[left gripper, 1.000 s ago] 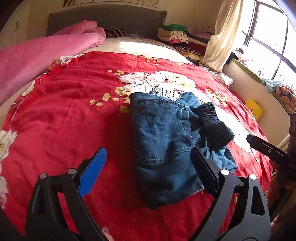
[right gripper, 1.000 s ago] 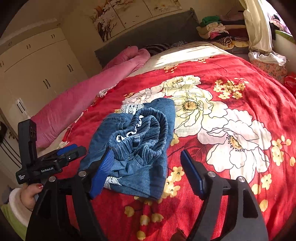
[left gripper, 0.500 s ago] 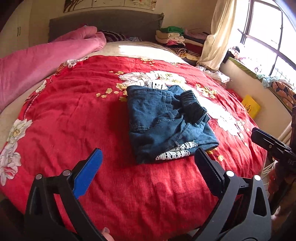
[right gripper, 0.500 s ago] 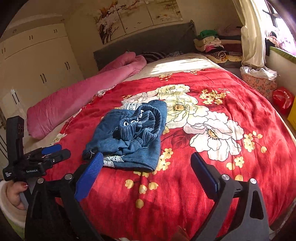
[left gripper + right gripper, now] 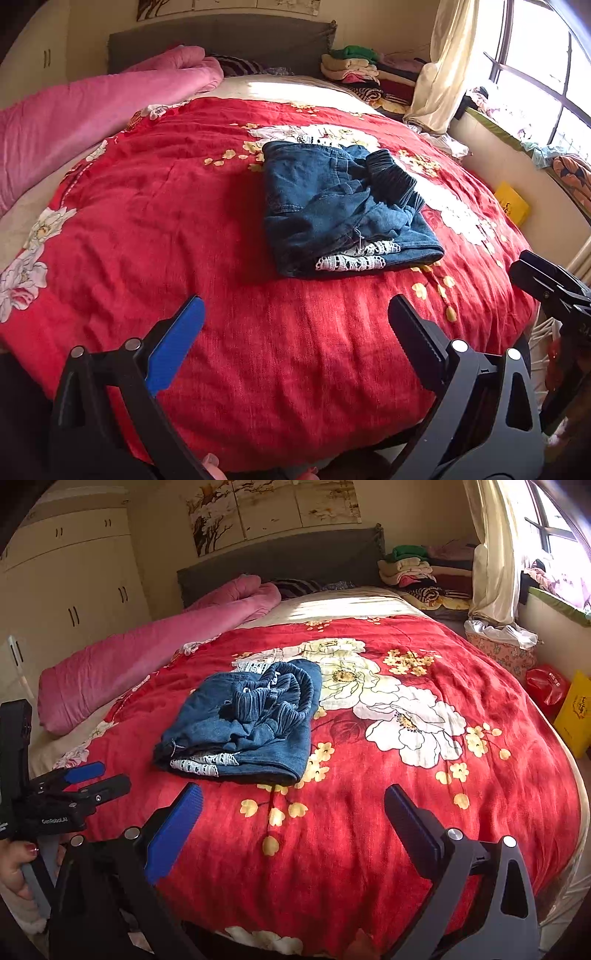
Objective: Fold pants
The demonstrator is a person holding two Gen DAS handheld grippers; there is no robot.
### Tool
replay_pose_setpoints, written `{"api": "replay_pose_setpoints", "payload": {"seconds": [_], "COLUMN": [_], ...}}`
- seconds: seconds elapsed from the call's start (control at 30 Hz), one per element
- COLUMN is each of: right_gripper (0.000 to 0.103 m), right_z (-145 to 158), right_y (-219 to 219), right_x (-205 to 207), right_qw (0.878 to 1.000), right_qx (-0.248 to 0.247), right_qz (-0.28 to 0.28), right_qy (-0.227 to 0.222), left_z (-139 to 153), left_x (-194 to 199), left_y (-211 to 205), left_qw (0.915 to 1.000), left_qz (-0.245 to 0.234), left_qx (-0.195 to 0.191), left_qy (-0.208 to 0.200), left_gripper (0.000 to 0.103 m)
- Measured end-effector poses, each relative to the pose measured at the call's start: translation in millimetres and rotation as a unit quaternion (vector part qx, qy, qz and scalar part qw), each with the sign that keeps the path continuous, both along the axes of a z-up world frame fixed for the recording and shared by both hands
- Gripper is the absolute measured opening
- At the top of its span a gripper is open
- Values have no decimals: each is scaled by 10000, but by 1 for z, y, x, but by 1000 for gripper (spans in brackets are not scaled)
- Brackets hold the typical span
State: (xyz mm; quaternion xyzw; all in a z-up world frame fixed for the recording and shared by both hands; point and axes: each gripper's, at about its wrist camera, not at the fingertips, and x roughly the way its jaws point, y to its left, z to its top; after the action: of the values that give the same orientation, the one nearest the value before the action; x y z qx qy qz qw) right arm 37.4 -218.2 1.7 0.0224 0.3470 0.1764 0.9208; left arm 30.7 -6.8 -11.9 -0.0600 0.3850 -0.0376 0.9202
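The bed (image 5: 480,812) carries a red floral blanket (image 5: 184,240) across most of its surface, with a strip of pale sheet showing toward the headboard (image 5: 288,561). A rolled pink quilt (image 5: 147,653) lies along the bed's left edge, reaching up to the headboard end. A stack of folded clothes (image 5: 413,572) sits at the bed's far right corner, beside the curtain (image 5: 443,66).

The pants (image 5: 343,206), blue denim with a ribbed elastic waistband and white lace trim, lie folded in a compact bundle on the blanket, about midway across the bed and nearer its foot than its headboard. The waistband sits on top toward the right side; lace shows at the near edge.

Left gripper (image 5: 295,325): fingers spread wide, nothing between them, short of the pants above the blanket's near edge. Right gripper (image 5: 293,812): jaws have just been opening, now spread wide and empty, likewise apart from the pants. A hand (image 5: 14,864) grips the left gripper's handle.
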Motion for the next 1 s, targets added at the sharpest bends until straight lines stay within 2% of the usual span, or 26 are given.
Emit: {"api": "replay_pose_setpoints", "payload": {"seconds": [0.4,1.0], "right_gripper": [98,98], "right_z": [-22,-27], "right_y": [2,1], "right_x": [0,2], "right_qw": [9995,9991], "right_qx": [-94,-179], "right_qz": [-165,-195], "right_qy": [258,325], "left_z": [-19,-20], "left_x": [2,2], "left_y": [-3,-3], "left_qw": [9997,9997], "left_qz": [-29,24], "left_qx": [-84,-89], "left_qy": [212,215], "left_gripper": [93,93]}}
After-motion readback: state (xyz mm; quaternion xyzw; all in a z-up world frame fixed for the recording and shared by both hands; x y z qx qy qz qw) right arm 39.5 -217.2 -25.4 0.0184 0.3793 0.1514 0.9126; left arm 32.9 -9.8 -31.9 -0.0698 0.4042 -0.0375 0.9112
